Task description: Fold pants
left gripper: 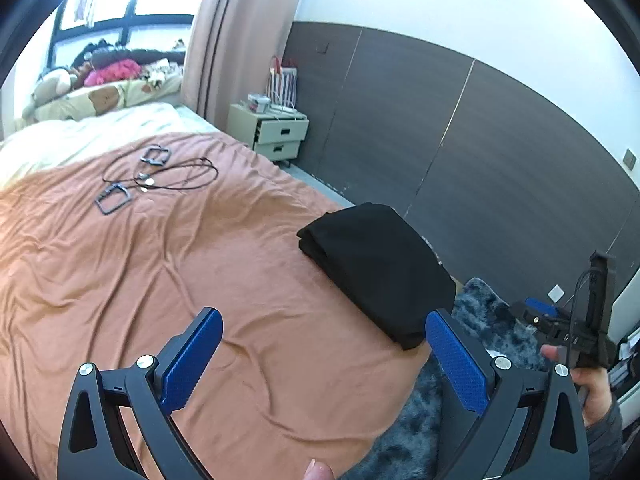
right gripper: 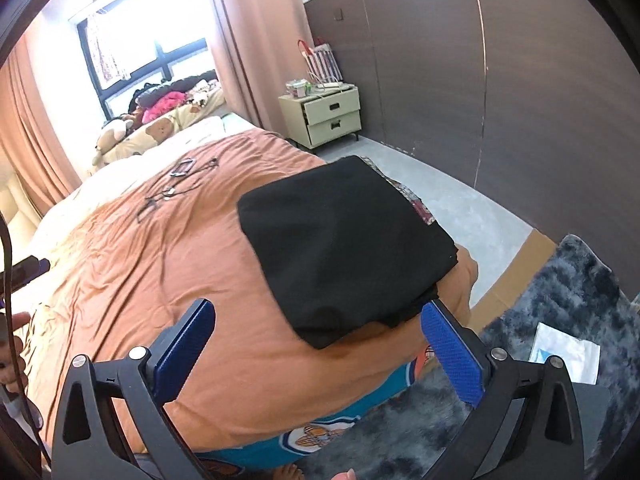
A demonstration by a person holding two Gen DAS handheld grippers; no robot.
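Now: black pants (right gripper: pixel 344 248) lie folded in compact stack at corner of bed (left gripper: pixel 180 280), on orange cover. Left hand-held gripper (left gripper: pixel 324 360) and right hand-held gripper (right gripper: pixel 318 354) both released, nothing between pads. Judgement: fold looks done; lift clear without snagging stack edge.

Black tool (left gripper: pixel 324 354) (blue pads, silver screws)

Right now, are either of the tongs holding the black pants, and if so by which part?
Nothing is held. The left tongs and right tongs both stand wide open, and the folded black pants lie free on the bed.
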